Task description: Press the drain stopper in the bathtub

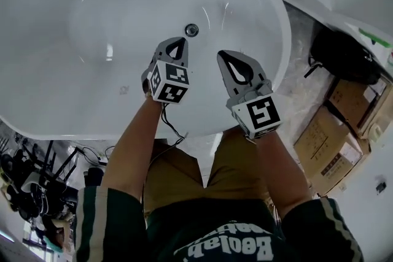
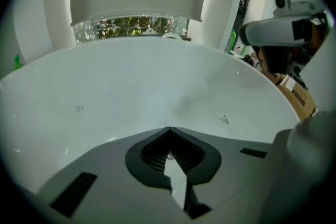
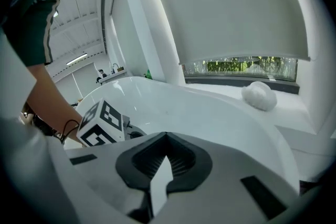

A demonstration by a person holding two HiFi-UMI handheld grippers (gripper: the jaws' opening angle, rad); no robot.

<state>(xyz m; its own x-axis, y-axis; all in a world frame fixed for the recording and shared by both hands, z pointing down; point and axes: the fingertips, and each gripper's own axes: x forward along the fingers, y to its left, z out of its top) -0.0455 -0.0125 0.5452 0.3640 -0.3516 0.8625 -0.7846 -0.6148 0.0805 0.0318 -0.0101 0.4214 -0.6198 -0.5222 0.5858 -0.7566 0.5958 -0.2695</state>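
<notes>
The bathtub [image 1: 37, 101] fills the left and middle of my head view. It is an oval basin of glossy white, smooth all over, with soft highlights along its curved wall.

My left hand-held gripper [image 1: 178, 45] hangs inside it. Its two grey plastic jaws meet at the tips, leaving only the teardrop gap between the ribbed dark pads, and it has hold of nothing.

The drain stopper [image 1: 191, 29] sits on the tub floor just beyond that tip and slightly to its right. It is a small round disc, shiny like chrome, lying flat. The jaws' long axis points almost straight at it, so I judge that a short push forward and down would put the closed tip on the disc.

My right hand-held gripper [image 1: 228, 61] is further right and farther back toward me, near the tub's near wall. Its jaws are likewise tip to tip and empty, so the left one is the nearer of the two.

Past the tub's right rim, a black bag [image 1: 344, 58] and cardboard boxes [image 1: 325, 144] lie on the floor.
</notes>
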